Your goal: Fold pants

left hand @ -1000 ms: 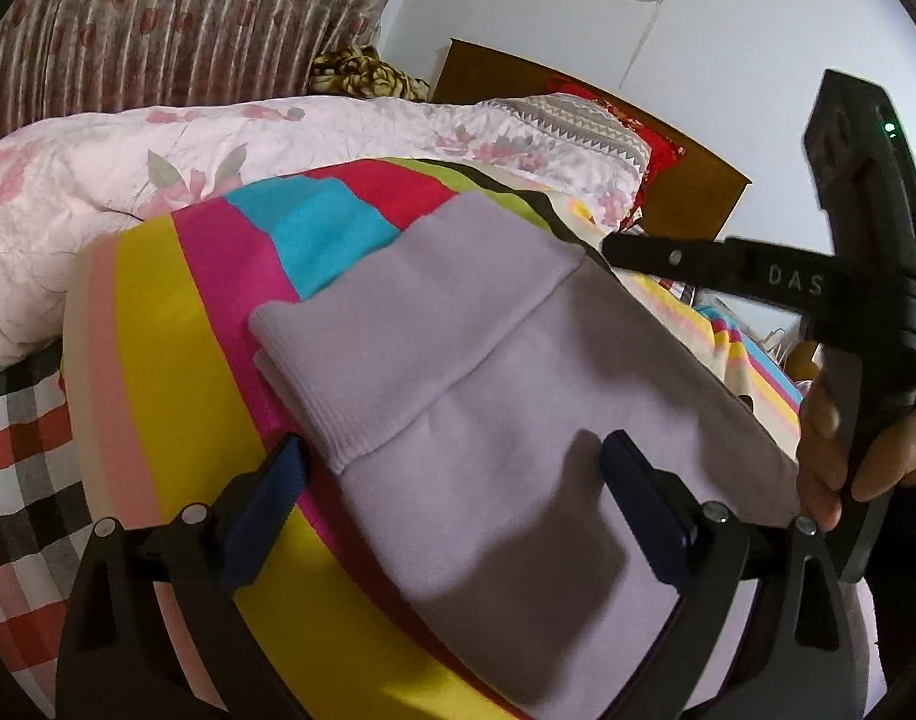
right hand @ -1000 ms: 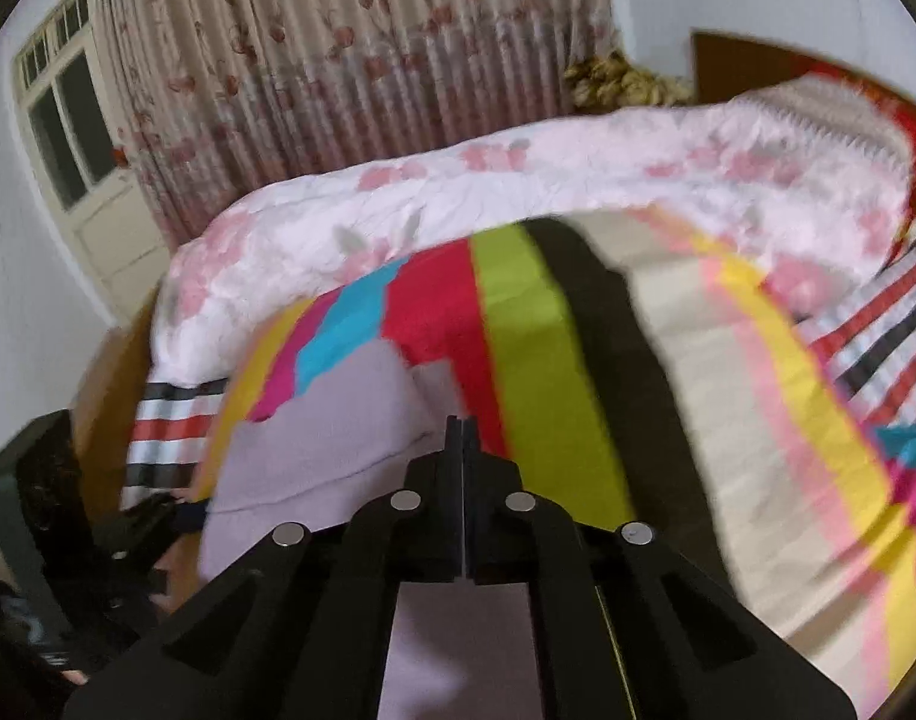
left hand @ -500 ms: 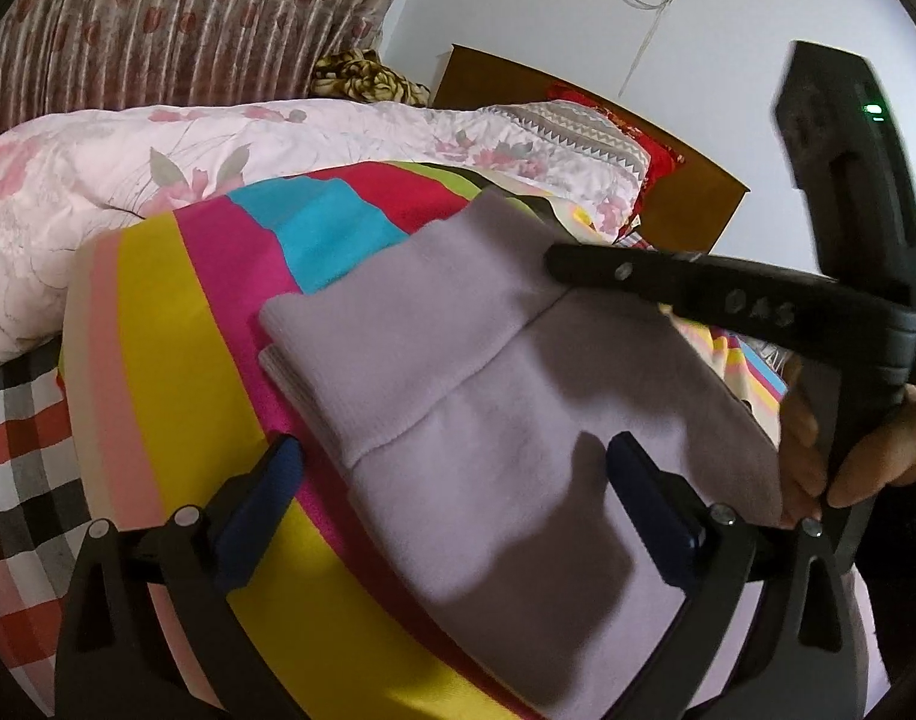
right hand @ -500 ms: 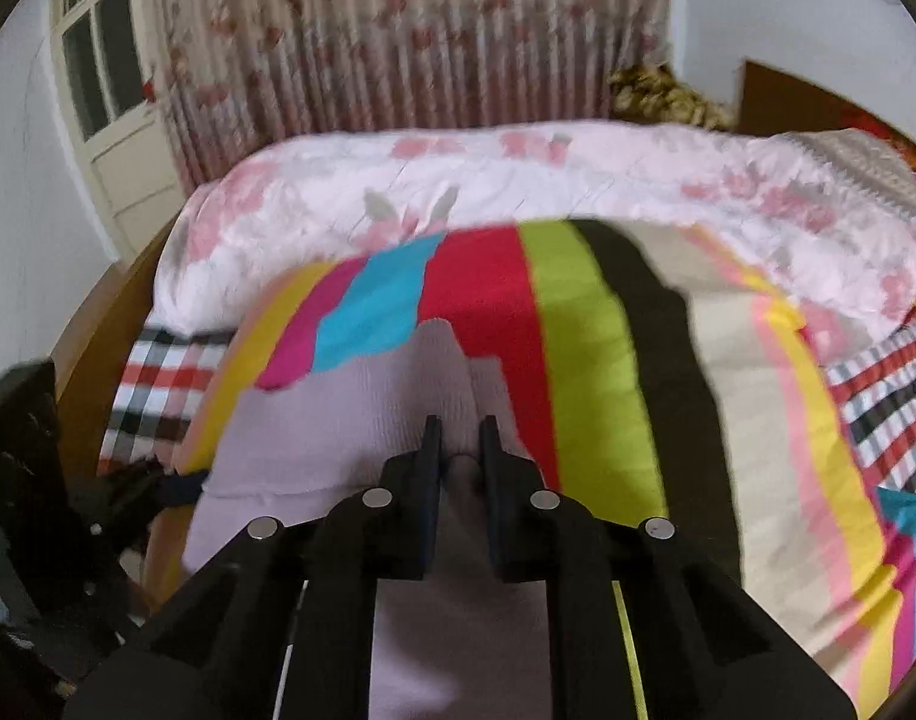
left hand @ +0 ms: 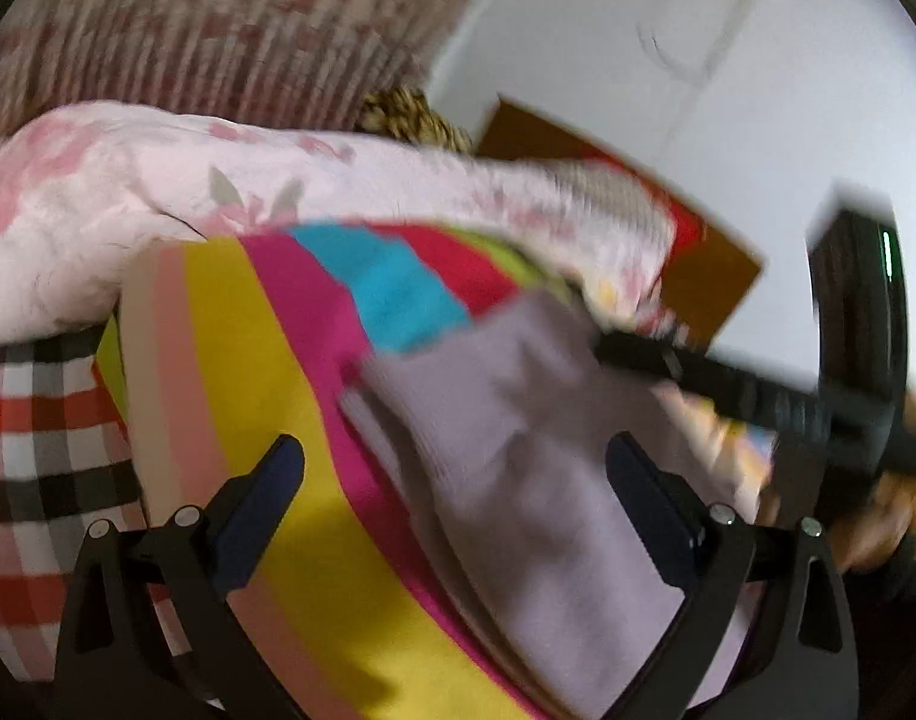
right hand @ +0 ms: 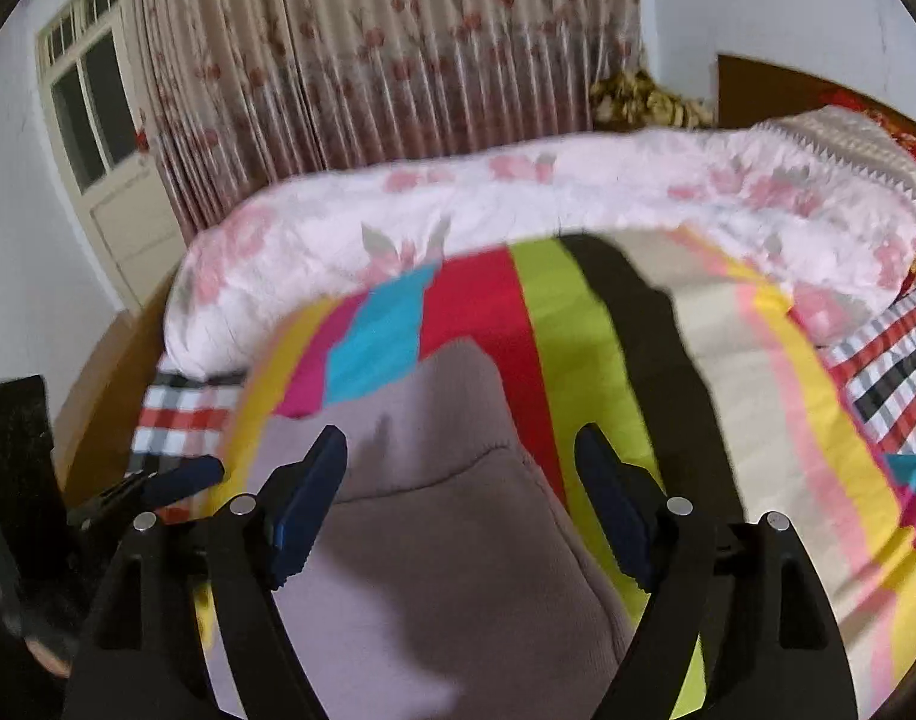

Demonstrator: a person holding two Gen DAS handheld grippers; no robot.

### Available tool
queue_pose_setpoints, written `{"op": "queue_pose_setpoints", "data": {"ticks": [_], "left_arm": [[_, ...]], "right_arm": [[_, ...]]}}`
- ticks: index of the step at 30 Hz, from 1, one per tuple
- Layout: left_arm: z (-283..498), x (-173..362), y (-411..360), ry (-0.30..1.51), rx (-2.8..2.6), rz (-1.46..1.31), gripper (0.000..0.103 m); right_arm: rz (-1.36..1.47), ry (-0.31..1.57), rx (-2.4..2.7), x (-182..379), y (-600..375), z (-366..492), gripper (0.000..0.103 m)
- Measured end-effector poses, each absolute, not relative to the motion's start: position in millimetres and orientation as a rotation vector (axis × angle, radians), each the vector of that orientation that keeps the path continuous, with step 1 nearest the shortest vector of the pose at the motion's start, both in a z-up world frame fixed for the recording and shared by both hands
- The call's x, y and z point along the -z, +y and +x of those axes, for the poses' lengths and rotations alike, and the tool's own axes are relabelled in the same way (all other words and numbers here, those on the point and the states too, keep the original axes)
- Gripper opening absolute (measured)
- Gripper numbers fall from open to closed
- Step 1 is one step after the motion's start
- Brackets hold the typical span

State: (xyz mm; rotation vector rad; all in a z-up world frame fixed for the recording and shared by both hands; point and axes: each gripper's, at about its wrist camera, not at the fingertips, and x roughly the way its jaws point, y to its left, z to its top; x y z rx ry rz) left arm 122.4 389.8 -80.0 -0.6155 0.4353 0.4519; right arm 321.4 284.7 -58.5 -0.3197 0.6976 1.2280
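Lying folded on the striped blanket (right hand: 584, 324), the lilac pants (right hand: 434, 516) sit near its left end, with the yellow, magenta and blue stripes showing at their far edge. At the far left of the right wrist view, the left gripper (right hand: 176, 480) reaches in beside the pants, its blue pads spread wide in its own blurred view, where one pad (left hand: 260, 498) hangs over the yellow stripe and the other over the lilac cloth, holding nothing. In the middle, the right gripper (right hand: 461, 504) hovers above the pants with its jaws wide apart and empty. Behind the blanket a pink floral quilt (right hand: 578, 210) is bunched up, and to the right a checked sheet (right hand: 890, 378) shows at the edge.
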Motion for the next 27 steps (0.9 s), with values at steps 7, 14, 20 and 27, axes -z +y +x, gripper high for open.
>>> {"op": "queue_pose_setpoints", "data": {"ticks": [7, 14, 20, 27], "left_arm": [[160, 55, 404, 0.532, -0.307, -0.576, 0.101], [198, 95, 388, 0.746, -0.322, -0.363, 0.101], [174, 59, 368, 0.723, -0.361, -0.367, 0.101], [152, 44, 224, 0.814, -0.046, -0.164, 0.101]], "right_arm": [[-0.353, 0.812, -1.122, 62, 222, 297, 0.073], [-0.566, 0.903, -1.041, 99, 167, 235, 0.075], [-0.470, 0.885, -0.975, 71, 100, 196, 0.079], [-0.410, 0.920, -0.661, 86, 9, 170, 0.084]]}}
